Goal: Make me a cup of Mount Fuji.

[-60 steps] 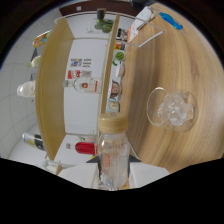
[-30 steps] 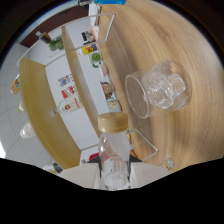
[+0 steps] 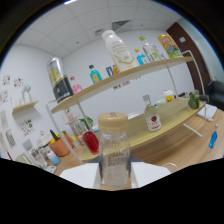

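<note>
While the gripper [image 3: 114, 172] stood clamped on a clear plastic bottle with a tan cap [image 3: 113, 150], held upright between its fingers, the view faced wooden wall shelves [image 3: 135, 72] stocked with assorted bottles. No cup appeared in view, so, as judged, pouring and most of the drink-making remained outstanding.

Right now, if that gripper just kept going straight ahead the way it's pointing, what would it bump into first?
The gripper holds a clear bottle between its fingers. Straight beyond it stands the wooden shelf unit against the wall, probably its lower board near the red-filled glass. Depth is hard to judge here.
</note>
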